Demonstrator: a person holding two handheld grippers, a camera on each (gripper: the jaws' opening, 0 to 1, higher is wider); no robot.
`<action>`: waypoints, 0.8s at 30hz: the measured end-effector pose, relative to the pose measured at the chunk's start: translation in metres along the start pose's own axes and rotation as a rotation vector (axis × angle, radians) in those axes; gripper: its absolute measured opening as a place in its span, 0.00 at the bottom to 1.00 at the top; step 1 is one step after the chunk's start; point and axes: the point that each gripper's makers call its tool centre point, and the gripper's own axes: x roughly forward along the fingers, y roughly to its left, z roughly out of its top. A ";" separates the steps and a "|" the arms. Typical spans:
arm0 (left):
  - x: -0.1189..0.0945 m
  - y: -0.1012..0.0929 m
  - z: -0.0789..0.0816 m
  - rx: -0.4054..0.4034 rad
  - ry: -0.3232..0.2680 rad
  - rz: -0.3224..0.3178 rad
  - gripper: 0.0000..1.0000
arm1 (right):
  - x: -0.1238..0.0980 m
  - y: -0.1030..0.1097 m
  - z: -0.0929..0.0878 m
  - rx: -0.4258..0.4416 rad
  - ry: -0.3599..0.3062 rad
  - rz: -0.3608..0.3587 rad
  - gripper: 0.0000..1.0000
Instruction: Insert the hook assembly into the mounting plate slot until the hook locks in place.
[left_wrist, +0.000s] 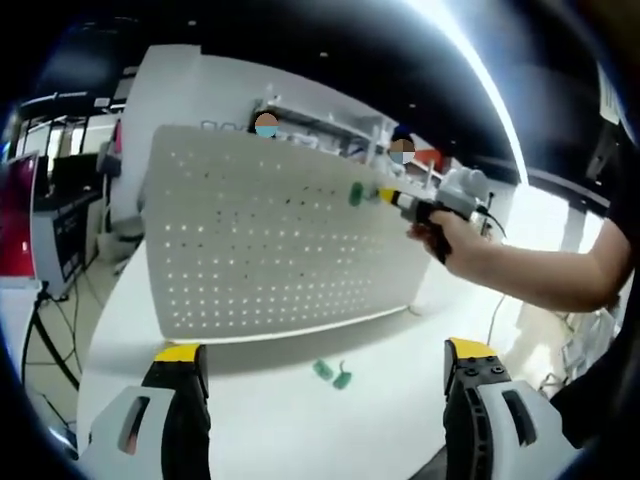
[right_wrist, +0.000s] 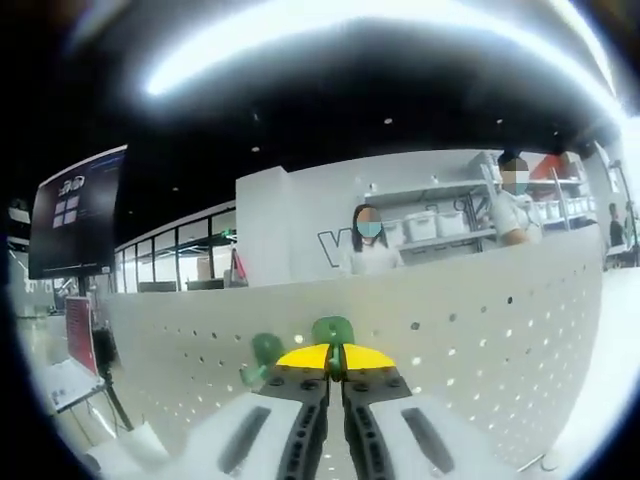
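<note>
From my left gripper view, the pegboard (left_wrist: 275, 235) stands upright on the table (left_wrist: 300, 420), across the middle. My right gripper (left_wrist: 400, 198) comes in at two o'clock, its tips at the board's upper right face, touching a hook (left_wrist: 356, 193) there. Two loose hooks (left_wrist: 333, 373) lie on the table in front of the board, at six o'clock, between my left gripper (left_wrist: 325, 365) jaws, which sit well apart. In my right gripper view, a second hook (right_wrist: 264, 352) sits on the board at nine o'clock of the pinched one.
</note>
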 end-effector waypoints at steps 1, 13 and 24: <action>0.000 0.000 0.000 -0.002 0.000 0.000 0.99 | 0.000 0.000 0.000 0.001 -0.003 0.000 0.00; 0.002 0.004 0.006 0.002 -0.010 0.010 0.99 | 0.003 -0.002 -0.009 0.009 -0.005 -0.029 0.00; 0.005 -0.003 -0.001 0.007 0.017 -0.007 0.99 | 0.008 -0.002 -0.011 -0.015 0.022 -0.068 0.00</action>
